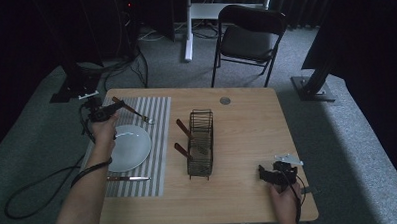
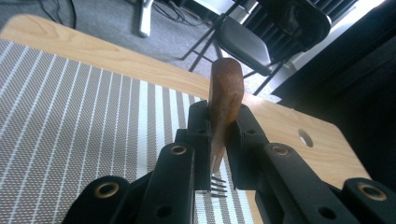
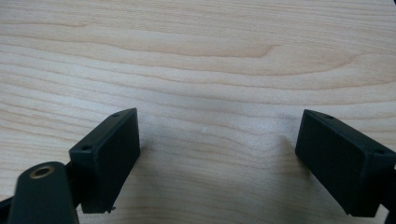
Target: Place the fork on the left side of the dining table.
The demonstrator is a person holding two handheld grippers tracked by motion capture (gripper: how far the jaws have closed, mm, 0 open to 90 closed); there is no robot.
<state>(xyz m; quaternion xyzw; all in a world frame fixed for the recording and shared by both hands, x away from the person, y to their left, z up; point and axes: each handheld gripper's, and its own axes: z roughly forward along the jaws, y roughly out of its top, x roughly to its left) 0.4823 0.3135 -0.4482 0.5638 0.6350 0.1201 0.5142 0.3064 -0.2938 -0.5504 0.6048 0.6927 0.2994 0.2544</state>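
Observation:
My left gripper [image 1: 111,110] is shut on a wooden-handled fork [image 1: 136,113] over the far part of the striped placemat [image 1: 160,143]. In the left gripper view the jaws [image 2: 219,119] clamp the brown handle [image 2: 226,91], and the tines [image 2: 217,187] point down, close above the mat. Just in front of it on the mat lies a white plate [image 1: 130,147], with a knife [image 1: 129,178] nearer the front edge. My right gripper [image 1: 264,172] rests low over the bare wood at the front right. Its jaws [image 3: 219,140] stand open with nothing between them.
A black wire rack [image 1: 200,142] stands mid-table with two wooden-handled utensils [image 1: 183,128] sticking out on its left side. A cable hole [image 1: 225,100] sits near the far edge. Behind the table is a black folding chair [image 1: 249,37].

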